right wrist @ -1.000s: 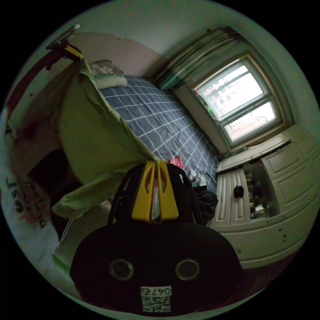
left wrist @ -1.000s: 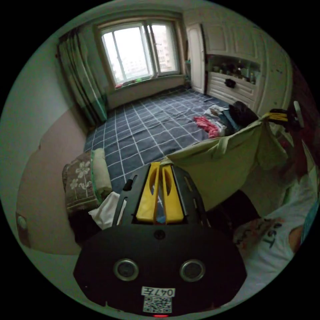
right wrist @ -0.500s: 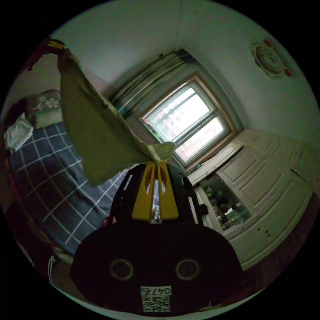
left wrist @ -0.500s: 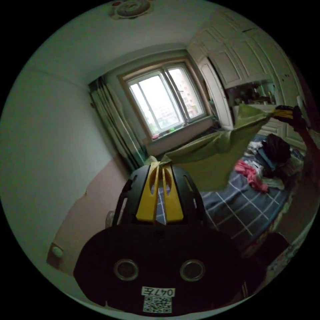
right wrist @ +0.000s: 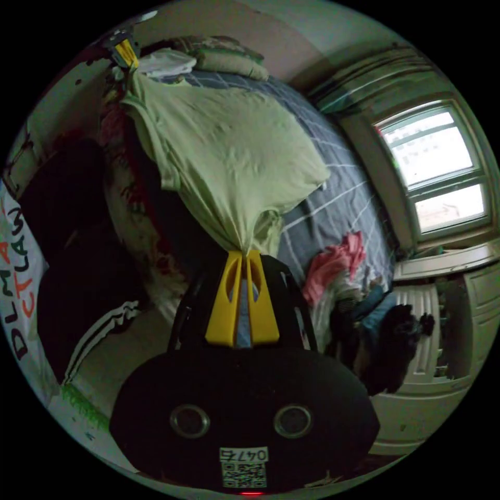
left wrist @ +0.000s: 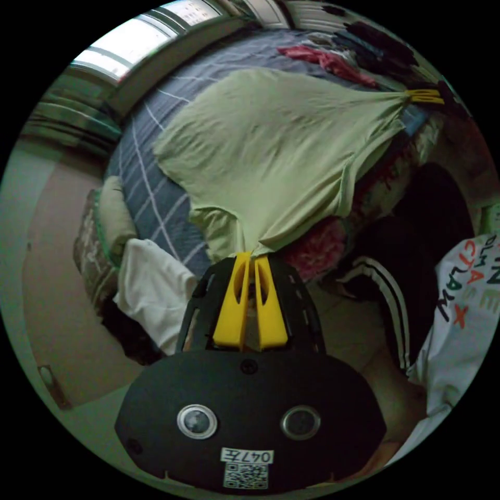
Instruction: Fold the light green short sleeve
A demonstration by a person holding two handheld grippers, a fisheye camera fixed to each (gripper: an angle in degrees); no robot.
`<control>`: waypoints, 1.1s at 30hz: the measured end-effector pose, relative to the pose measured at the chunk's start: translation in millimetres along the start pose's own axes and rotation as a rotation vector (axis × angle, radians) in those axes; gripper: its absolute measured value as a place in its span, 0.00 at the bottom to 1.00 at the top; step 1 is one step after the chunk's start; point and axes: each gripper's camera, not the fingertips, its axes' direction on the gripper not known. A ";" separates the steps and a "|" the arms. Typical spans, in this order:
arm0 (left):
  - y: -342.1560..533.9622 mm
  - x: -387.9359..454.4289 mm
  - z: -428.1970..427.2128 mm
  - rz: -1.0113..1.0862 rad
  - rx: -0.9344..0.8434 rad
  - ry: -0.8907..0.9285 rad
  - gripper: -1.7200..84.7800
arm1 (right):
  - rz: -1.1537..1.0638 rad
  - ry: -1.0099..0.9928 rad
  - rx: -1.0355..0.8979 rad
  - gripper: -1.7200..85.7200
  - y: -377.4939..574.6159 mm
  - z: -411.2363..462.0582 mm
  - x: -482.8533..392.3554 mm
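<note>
**Green tee pinched at both ends, spread over the bed**

Left gripper view: my left gripper (left wrist: 249, 256) has its yellow jaws squeezed together on a bunched corner of the light green short sleeve (left wrist: 271, 151). From the jaw tips the shirt fans out ahead across the bed (left wrist: 151, 182), which has a blue checked cover. At the far corner of the cloth, ahead and to the right of my jaws, the right gripper (left wrist: 424, 96) pinches it too, and the fabric is pulled taut between the two. Left of my jaws sits a white garment (left wrist: 151, 291) beside a pillow (left wrist: 112, 219). Beyond the shirt is a pile of clothes (left wrist: 333, 57).

Right gripper view: same deal, the right gripper (right wrist: 240, 253) is clamped on a gathered bit of the shirt (right wrist: 229, 151), which stretches away from the tips up to the left gripper (right wrist: 126, 52). The clothes pile (right wrist: 338, 271) is right of my jaws, and a window (right wrist: 437, 172) is further right. Left of the jaws I can see a person's dark trousers (right wrist: 88, 297) with white stripes.
</note>
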 end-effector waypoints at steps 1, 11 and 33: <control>5.7 2.2 13.7 -0.002 -0.010 0.027 0.01 | 0.007 -0.017 -0.003 0.02 2.5 9.7 -4.1; 58.8 -24.6 69.9 -0.091 0.050 0.134 0.02 | 0.029 -0.257 -0.058 0.05 14.9 135.2 -37.8; 256.3 -122.2 107.1 -0.555 0.172 0.094 0.06 | 0.644 -0.386 0.054 0.03 14.8 344.6 -22.1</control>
